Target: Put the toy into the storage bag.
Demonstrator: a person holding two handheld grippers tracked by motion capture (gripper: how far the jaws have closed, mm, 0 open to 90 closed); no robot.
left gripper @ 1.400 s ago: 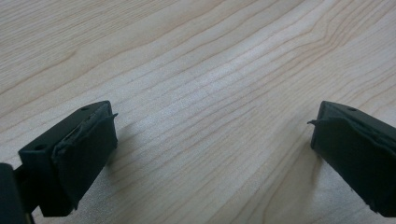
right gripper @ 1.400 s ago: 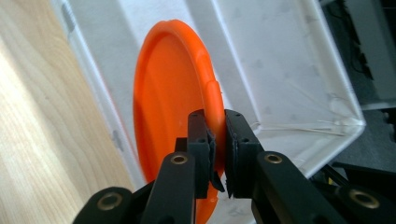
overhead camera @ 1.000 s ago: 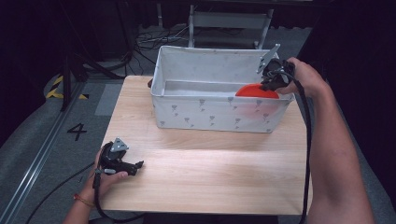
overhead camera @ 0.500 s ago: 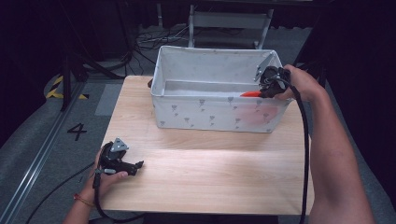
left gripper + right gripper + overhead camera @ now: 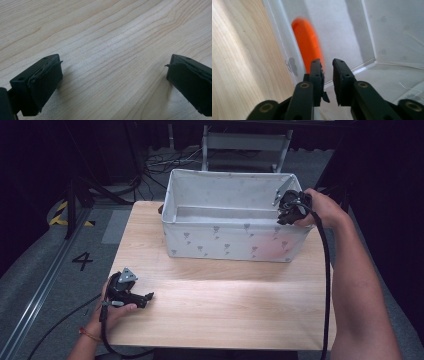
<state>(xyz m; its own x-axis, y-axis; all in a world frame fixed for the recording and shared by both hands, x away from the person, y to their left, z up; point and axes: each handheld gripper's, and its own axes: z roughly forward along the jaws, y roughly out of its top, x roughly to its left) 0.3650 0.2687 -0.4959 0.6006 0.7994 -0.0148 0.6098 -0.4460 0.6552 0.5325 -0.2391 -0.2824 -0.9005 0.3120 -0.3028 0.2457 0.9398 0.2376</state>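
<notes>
A white fabric box with small grey prints stands on the far half of the wooden bench. Inside it, an orange disc stands on its edge against the near wall, blurred in the right gripper view. The right tool hangs over the box's right rim; its jaws have just been opening, a narrow gap shows, and nothing is between them. The left tool rests on the bench near the front left corner, released, with bare wood between its jaws.
</notes>
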